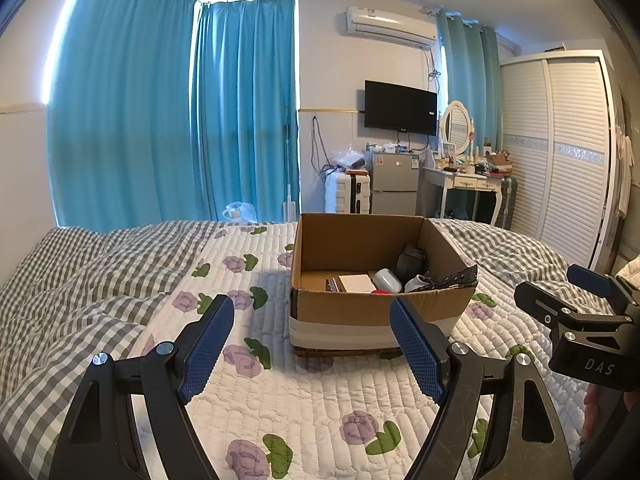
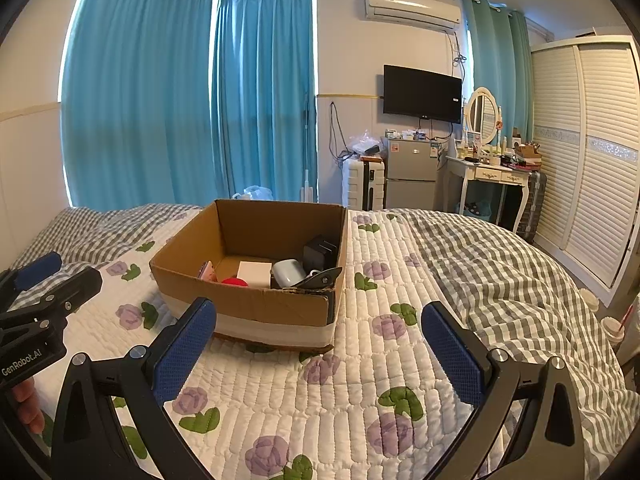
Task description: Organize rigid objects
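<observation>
Teal pleated curtains (image 1: 176, 120) hung far left; a black wall television (image 1: 400, 108) and white slatted wardrobe (image 1: 560, 152) stood far right.

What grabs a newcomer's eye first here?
The open brown cardboard box sits mid-bed on the white floral quilt, holding a white case, red item and black pieces. Bright turquoise curtains fill the wall behind. Both grippers, left and right, hang empty, jaws wide apart.

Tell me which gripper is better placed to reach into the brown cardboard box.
Probably left: the brown cardboard box sits nearly straight ahead of the open left gripper, but off to the side of the open right gripper.
</observation>
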`<state>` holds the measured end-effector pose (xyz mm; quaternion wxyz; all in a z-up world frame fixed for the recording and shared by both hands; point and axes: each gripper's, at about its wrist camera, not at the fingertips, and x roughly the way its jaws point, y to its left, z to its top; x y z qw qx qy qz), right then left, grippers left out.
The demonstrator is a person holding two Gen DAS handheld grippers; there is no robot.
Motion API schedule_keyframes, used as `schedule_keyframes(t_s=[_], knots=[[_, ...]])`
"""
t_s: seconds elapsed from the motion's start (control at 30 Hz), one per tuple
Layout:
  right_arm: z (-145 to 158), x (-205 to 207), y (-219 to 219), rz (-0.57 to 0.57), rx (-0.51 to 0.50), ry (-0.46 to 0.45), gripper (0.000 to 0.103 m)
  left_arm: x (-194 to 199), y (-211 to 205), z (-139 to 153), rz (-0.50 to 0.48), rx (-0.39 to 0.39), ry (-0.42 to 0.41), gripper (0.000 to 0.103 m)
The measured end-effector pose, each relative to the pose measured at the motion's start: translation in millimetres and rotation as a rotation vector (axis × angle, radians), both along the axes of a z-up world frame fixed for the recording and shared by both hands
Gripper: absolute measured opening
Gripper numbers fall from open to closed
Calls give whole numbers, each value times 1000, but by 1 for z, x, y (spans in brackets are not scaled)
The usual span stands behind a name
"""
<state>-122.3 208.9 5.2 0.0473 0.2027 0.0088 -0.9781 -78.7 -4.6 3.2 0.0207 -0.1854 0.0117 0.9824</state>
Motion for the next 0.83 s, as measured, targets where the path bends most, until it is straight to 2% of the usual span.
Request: schedule_keyframes(t_s=[0.83], knots=[[-2,-1,3,-12,5,-15,103,0,-2,-2,17,9,4,83]])
